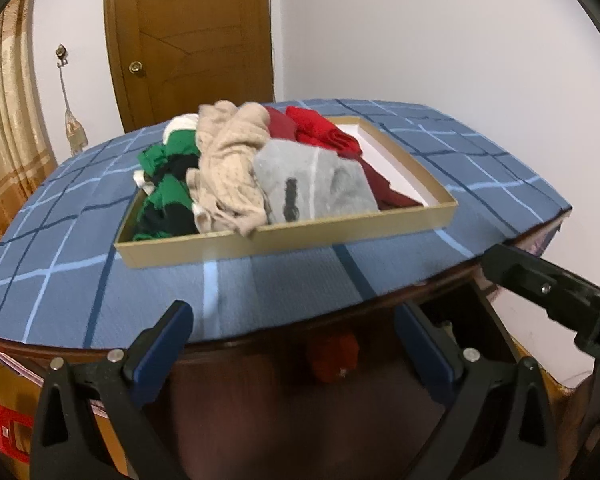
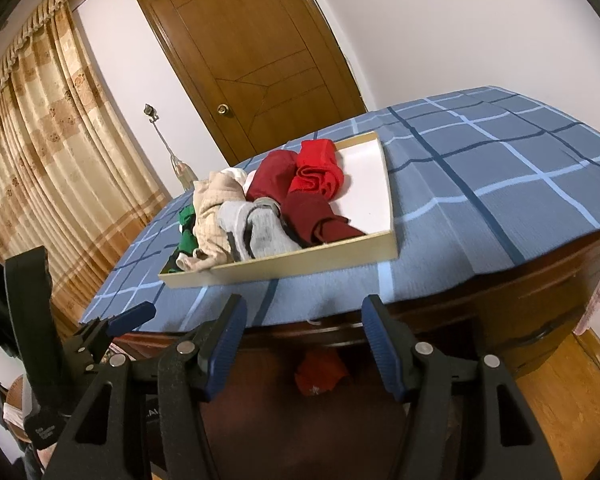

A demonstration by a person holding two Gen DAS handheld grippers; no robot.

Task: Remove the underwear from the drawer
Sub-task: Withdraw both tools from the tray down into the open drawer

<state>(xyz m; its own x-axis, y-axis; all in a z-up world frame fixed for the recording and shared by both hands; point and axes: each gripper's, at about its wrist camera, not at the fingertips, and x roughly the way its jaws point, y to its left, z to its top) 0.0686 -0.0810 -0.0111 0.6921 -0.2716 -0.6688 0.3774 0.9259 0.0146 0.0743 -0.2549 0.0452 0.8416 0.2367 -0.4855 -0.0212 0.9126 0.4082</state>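
Left wrist view: soft, light crumpled red underwear (image 1: 332,354) in the dark drawer is being approached by both gaping, empty grippers (image 1: 296,344) (image 2: 304,344), best pinched at a raised fold.

Light: soft, even indoor light on the blue checked cloth (image 1: 460,168).
Shadow: dark open wooden drawer (image 2: 324,368) below the tabletop, contents murky.
Blur: slight smear throughout.
Distortion: strong fisheye bending; black vignette at corners.
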